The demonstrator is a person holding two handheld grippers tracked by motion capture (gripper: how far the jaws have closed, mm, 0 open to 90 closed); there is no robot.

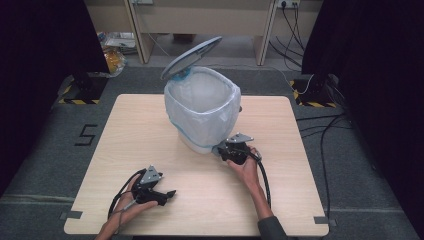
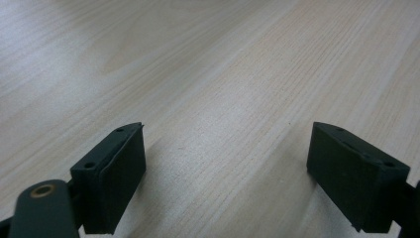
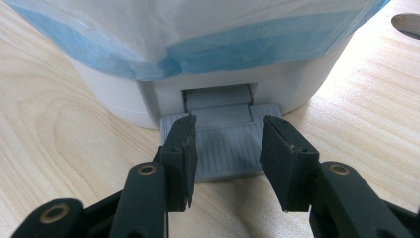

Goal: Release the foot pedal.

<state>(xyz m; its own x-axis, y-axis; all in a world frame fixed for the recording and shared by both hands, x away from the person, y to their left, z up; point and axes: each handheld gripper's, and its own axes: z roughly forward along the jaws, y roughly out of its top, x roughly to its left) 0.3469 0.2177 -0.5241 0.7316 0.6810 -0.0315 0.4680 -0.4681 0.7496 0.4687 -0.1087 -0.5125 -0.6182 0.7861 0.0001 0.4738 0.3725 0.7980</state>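
Two black grippers are seen: the left gripper and the right gripper, each topped by a grey three-cornered plate and trailed by a black cable. Brass-coloured rivets are set in the jaw links. A dark sleeve is worn.

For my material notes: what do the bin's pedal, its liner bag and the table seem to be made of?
Pedal: probably moulded grey plastic, matte, with fine ribs on top. Liner bag: thin plastic film, translucent white with a blue band, wrinkled and draped over the rim. Table: light wood or a wood-look laminate, with straight grain lines and a smooth, slightly shiny surface; which of the two is unclear.
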